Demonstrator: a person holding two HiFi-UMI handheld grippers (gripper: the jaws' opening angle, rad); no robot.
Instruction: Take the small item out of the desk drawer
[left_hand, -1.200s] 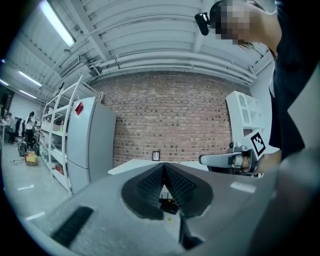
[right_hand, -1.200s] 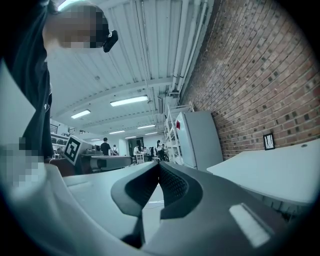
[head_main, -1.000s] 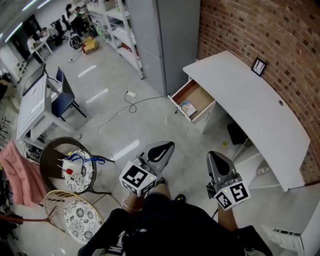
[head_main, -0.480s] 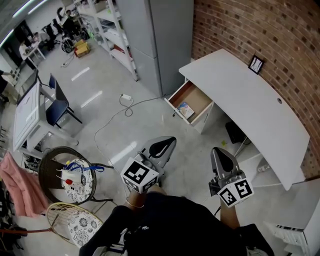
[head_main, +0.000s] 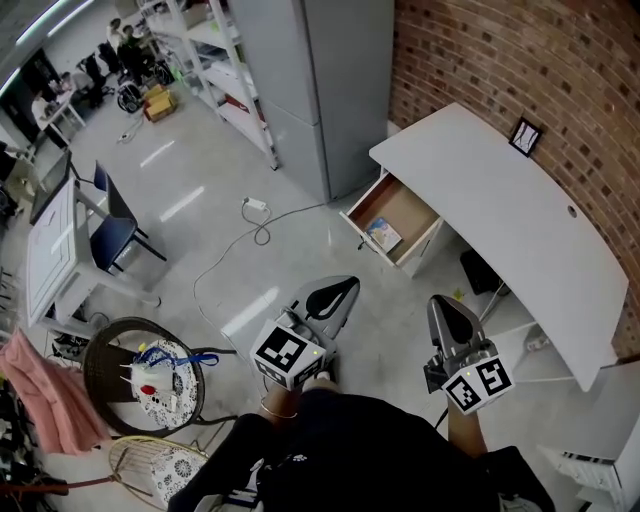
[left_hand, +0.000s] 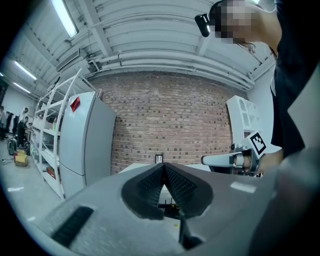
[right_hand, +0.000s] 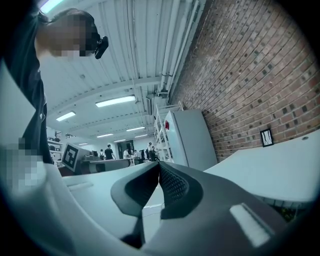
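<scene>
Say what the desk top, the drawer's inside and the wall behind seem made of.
Desk top: smooth matte white, probably laminated board.
Drawer inside: tan, wood-toned, likely wood or veneer; grain unreadable.
Wall: bare red brick, pale mortar joints visible.

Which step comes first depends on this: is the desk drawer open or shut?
Open: the drawer juts out from the white desk, a small item visible inside.

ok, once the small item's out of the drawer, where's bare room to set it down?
White curved desk top is almost all bare, from the small black-framed picture to its near end. The open wooden drawer has bare bottom between the small blue-and-yellow item and the desk edge. Crowded: the round dark wicker chair at left, piled with clutter.
</scene>
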